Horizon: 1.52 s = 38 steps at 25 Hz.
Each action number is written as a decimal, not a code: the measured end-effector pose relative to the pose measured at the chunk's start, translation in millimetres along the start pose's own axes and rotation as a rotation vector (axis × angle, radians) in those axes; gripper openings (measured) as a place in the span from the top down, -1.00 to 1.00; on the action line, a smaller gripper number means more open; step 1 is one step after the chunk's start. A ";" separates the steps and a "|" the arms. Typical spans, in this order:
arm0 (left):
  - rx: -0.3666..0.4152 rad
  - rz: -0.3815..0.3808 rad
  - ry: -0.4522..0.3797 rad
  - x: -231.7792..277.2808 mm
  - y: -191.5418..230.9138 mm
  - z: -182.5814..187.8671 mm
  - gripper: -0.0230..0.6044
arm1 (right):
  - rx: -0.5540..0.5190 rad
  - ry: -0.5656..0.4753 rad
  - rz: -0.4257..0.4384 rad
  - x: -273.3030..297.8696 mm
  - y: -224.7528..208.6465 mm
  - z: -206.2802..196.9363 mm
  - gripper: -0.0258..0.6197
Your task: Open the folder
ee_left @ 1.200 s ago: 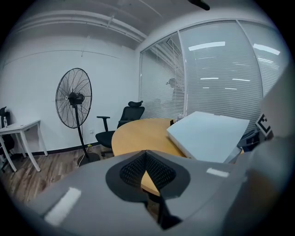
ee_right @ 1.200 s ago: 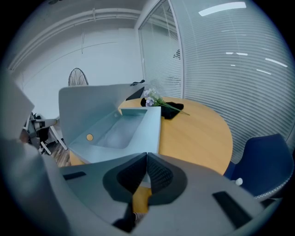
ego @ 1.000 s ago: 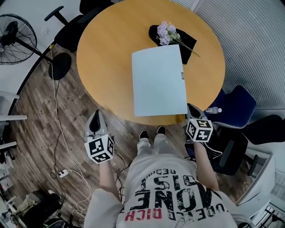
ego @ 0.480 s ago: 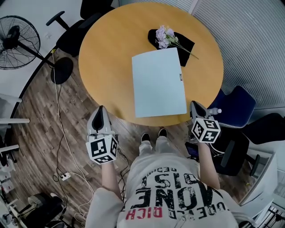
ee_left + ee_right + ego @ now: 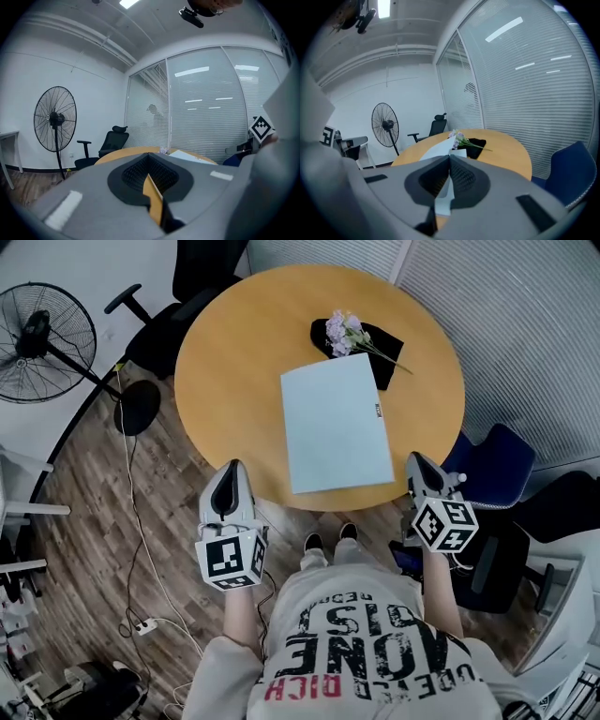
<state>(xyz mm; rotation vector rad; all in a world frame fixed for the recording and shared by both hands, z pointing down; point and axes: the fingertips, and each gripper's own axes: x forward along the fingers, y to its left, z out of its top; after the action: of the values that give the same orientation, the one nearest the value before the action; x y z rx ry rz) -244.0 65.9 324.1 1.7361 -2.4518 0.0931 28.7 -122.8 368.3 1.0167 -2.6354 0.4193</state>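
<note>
A pale blue folder (image 5: 336, 423) lies closed and flat on the round wooden table (image 5: 234, 362), its near edge close to the table's front rim. My left gripper (image 5: 229, 486) hovers off the table's front left edge, jaws shut with nothing between them. My right gripper (image 5: 419, 472) hangs off the front right edge, beside the folder's near right corner, jaws shut and empty. In the right gripper view the folder (image 5: 436, 149) shows just past the closed jaws. The left gripper view shows the folder (image 5: 190, 155) edge-on beyond the closed jaws.
A sprig of purple flowers (image 5: 343, 332) lies on a black cloth (image 5: 370, 345) behind the folder. A standing fan (image 5: 42, 329) and a black office chair (image 5: 178, 287) are at left. Blue chair (image 5: 492, 465) at right. Cables (image 5: 141, 549) run over the wooden floor.
Both grippers have risen from below the table's edge to about its level, still shut. The folder has not moved.
</note>
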 end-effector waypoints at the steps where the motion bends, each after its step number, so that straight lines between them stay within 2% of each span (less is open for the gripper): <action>1: -0.012 -0.008 -0.008 -0.3 -2.6 4.3 0.90 | 0.001 -0.016 0.001 -4.4 2.9 5.0 0.88; 12: -0.027 -0.109 -0.058 -9.8 -35.2 34.9 0.90 | -0.015 -0.159 0.038 -47.8 40.4 50.9 0.88; 26: 0.002 -0.213 -0.133 -28.7 -99.1 72.4 0.90 | -0.053 -0.238 0.195 -84.9 86.9 83.7 0.88; 38: -0.006 -0.266 -0.157 -60.8 -190.3 85.9 0.90 | -0.086 -0.261 0.256 -146.6 71.2 86.6 0.88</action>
<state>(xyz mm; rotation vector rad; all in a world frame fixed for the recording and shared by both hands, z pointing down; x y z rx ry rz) -51.3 48.1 225.0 2.1220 -2.2909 -0.0810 70.5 -15.6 223.9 0.7534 -3.0037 0.2358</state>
